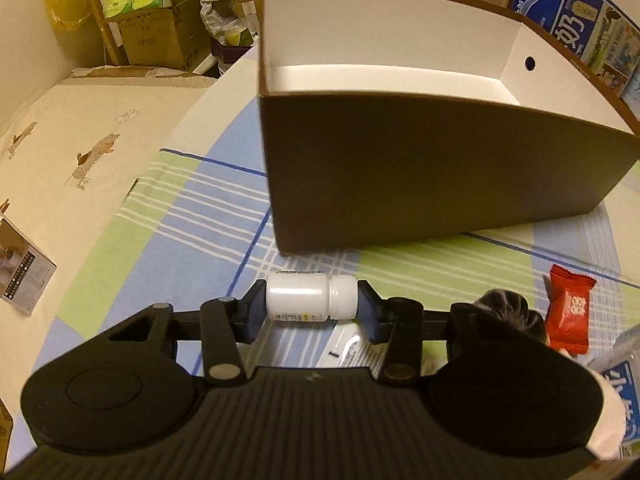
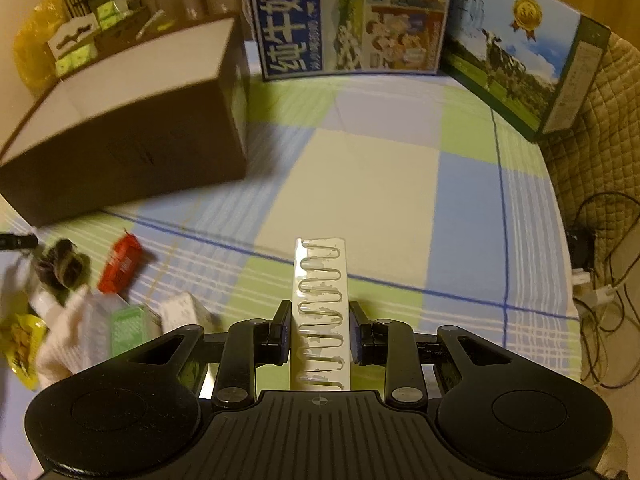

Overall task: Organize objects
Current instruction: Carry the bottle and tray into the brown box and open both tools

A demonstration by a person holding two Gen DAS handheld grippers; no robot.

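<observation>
The left gripper (image 1: 311,309) clamps a small white plastic pill bottle (image 1: 311,297) end to end, light and slippery; the right gripper (image 2: 319,334) pinches a stiff clear blister strip (image 2: 320,312) by its edges.

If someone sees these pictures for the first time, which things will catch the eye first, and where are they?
First, the big open brown box with white inside walls, standing on the checked cloth. Next, the white pill bottle lying sideways, clamped end to end in the left gripper just before the box. In the right wrist view, the right gripper holds a long white blister strip pointing forward over the cloth.
</observation>
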